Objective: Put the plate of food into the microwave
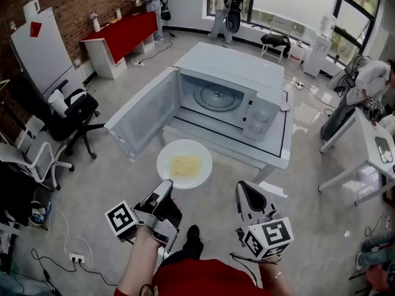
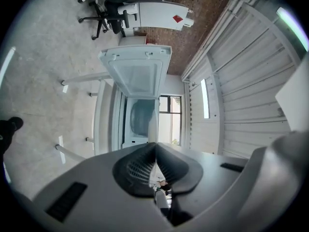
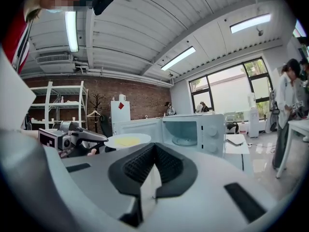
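Note:
A white plate (image 1: 184, 164) with flat yellow food hangs in the air in front of the white microwave (image 1: 247, 73). The microwave's door (image 1: 145, 113) is swung wide open to the left, showing the glass turntable (image 1: 217, 97). My left gripper (image 1: 166, 185) is shut on the plate's near rim. In the left gripper view the plate (image 2: 152, 122) shows edge-on between the shut jaws of my left gripper (image 2: 154, 146). My right gripper (image 1: 245, 189) is off to the plate's right, shut and empty. The right gripper view shows my right gripper (image 3: 153, 149), the plate (image 3: 126, 140) and the open microwave (image 3: 193, 129).
The microwave stands on a low white table (image 1: 281, 150). Office chairs (image 1: 68, 113) stand at the left, a second white table (image 1: 370, 140) at the right. A red counter (image 1: 123, 32) and people are at the back. Cables and a power strip (image 1: 77, 258) lie on the floor.

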Motion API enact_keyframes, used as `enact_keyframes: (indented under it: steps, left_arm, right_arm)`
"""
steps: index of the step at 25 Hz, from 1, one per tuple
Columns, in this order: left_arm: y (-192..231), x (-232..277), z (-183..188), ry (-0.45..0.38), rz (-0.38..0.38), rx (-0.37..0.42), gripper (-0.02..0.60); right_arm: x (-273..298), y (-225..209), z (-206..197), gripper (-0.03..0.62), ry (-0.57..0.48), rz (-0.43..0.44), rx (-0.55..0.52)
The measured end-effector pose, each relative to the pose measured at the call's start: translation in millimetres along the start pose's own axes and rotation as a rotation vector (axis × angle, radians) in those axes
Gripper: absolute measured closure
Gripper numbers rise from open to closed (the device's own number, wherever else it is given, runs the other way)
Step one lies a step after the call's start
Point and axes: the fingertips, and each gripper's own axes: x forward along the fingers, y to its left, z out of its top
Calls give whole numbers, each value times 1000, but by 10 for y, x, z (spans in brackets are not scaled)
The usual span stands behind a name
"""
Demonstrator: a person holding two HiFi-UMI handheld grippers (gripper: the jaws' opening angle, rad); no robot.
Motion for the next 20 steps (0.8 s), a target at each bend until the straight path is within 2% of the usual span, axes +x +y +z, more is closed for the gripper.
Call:
enact_keyframes:
  steps: [9, 20]
  left_arm:
    - [-75, 685, 505, 66, -13, -7, 565]
    - [3, 1015, 500, 95, 1, -50, 565]
  right_arm:
    - [744, -146, 225, 582, 9, -43, -10]
    - [1001, -299, 286, 582, 55, -43, -24]
